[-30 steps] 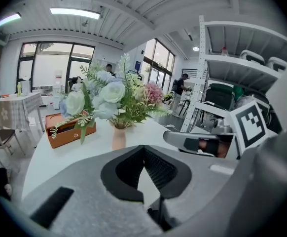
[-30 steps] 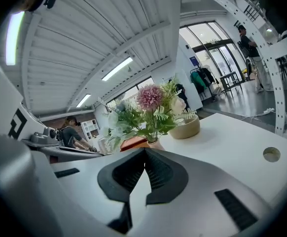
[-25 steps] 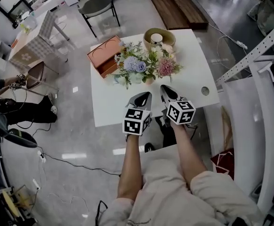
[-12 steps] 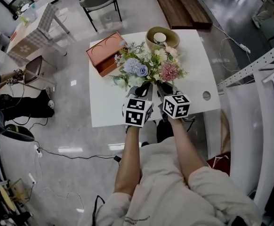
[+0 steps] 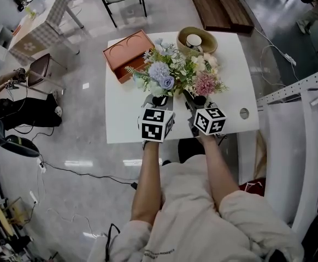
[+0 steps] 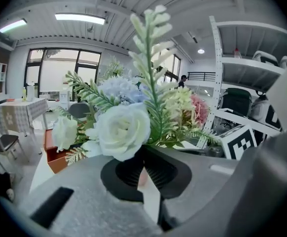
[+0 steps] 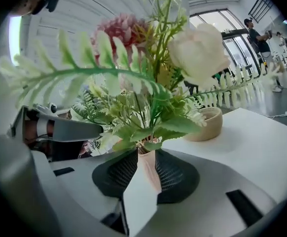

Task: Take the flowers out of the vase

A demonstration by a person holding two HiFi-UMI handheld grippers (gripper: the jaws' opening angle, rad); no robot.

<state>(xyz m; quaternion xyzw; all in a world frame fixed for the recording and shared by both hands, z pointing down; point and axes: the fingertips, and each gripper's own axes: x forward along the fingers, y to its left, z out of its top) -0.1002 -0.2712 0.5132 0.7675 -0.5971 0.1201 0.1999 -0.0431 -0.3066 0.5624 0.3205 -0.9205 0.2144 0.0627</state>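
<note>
Markings: a cube (image 5: 157,124) of black-and-white square markers sits on each unit. Left tongs (image 5: 160,99): tips drawn together, just under a white rose (image 6: 121,132). Right tongs (image 5: 194,99): opening, with the pink vase (image 7: 148,166) neck between the pads. The flowers (image 5: 175,75) stand in the vase, mid-bench. Bench (image 5: 123,119): bare white surface lies left and right of the bouquet. An orange tray (image 5: 127,53) occupies the far-left corner, a woven bowl (image 5: 208,43) the far edge, and a round hole (image 5: 244,113) the near-right corner.
</note>
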